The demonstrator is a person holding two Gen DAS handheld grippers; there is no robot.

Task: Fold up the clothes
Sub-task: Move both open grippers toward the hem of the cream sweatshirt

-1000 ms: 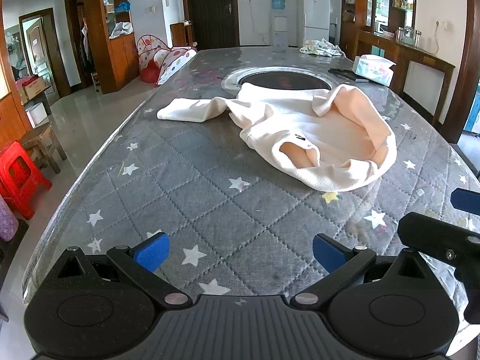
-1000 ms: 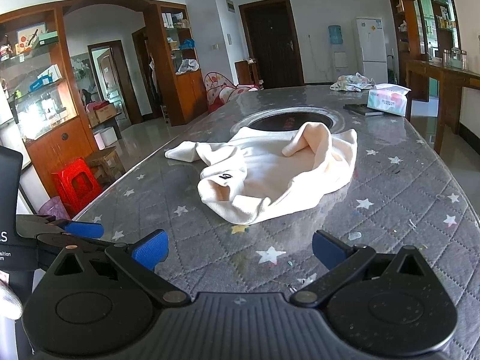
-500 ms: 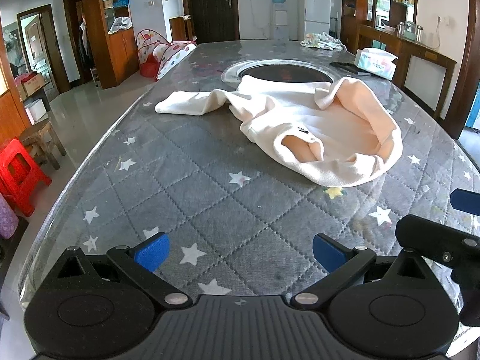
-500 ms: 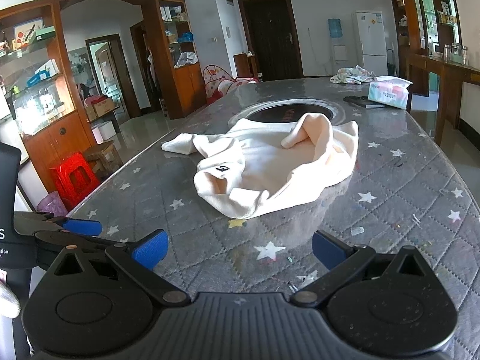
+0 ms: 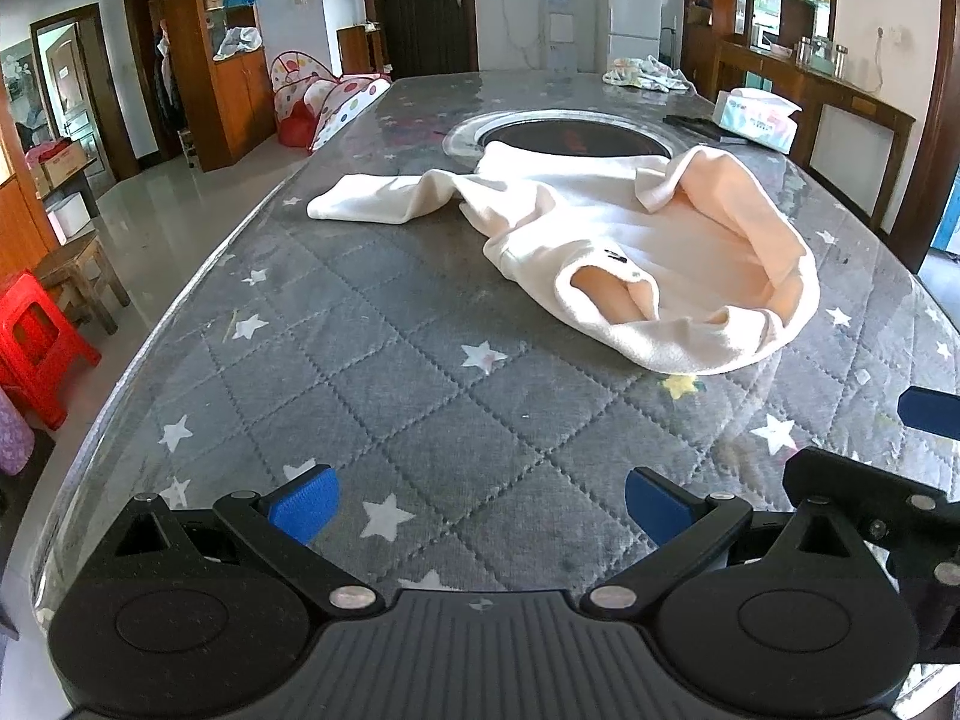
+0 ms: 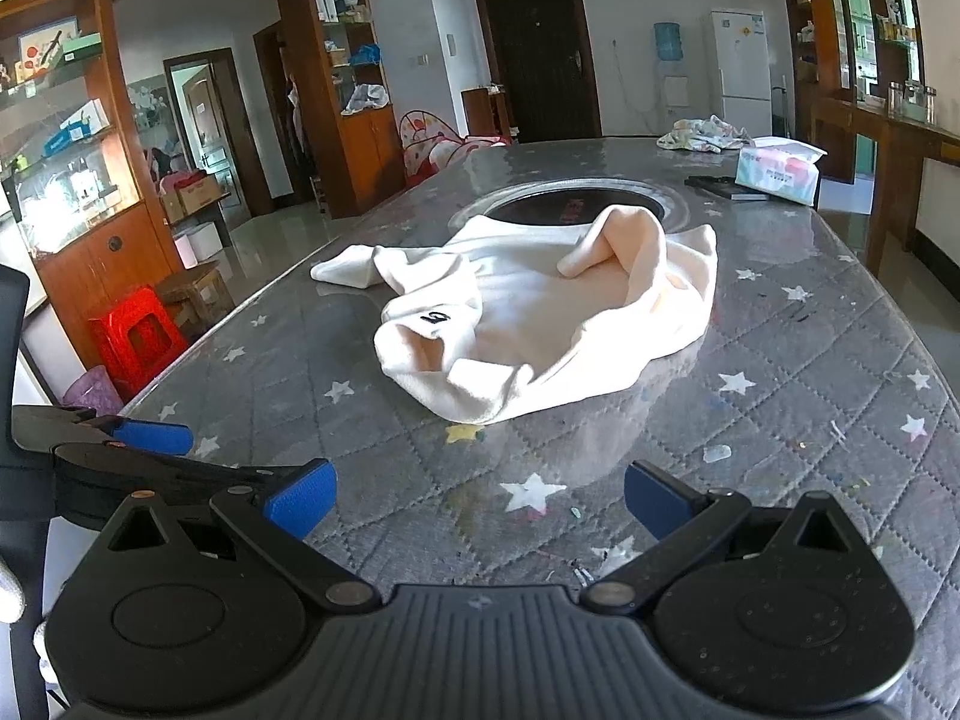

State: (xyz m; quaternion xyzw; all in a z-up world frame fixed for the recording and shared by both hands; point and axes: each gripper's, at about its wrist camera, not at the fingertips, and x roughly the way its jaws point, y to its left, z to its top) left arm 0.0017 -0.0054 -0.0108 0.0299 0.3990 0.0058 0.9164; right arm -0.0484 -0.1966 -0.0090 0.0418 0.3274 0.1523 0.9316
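Note:
A cream sweatshirt (image 5: pixel 636 252) lies crumpled in the middle of the long table, one sleeve (image 5: pixel 372 198) stretched out to the left and its hem rolled up on the right. The right wrist view shows the same sweatshirt (image 6: pixel 540 324) with a small black tag near its front opening. My left gripper (image 5: pixel 477 504) hovers open over the near end of the table, well short of the garment. My right gripper (image 6: pixel 477 498) is open too, empty, and also short of it. Each gripper shows at the edge of the other's view.
The table wears a grey quilted cover with stars (image 5: pixel 420 396) and has a round dark inset (image 5: pixel 564 135) behind the sweatshirt. A tissue pack (image 5: pixel 756 120), a dark flat object and a bundle of cloth (image 5: pixel 645 72) sit at the far end. Red stool (image 5: pixel 36 336) stands on the floor at left.
Both grippers have moved slightly forward toward the sweatshirt, so it looks a little nearer. Both stay open and the garment has not moved.

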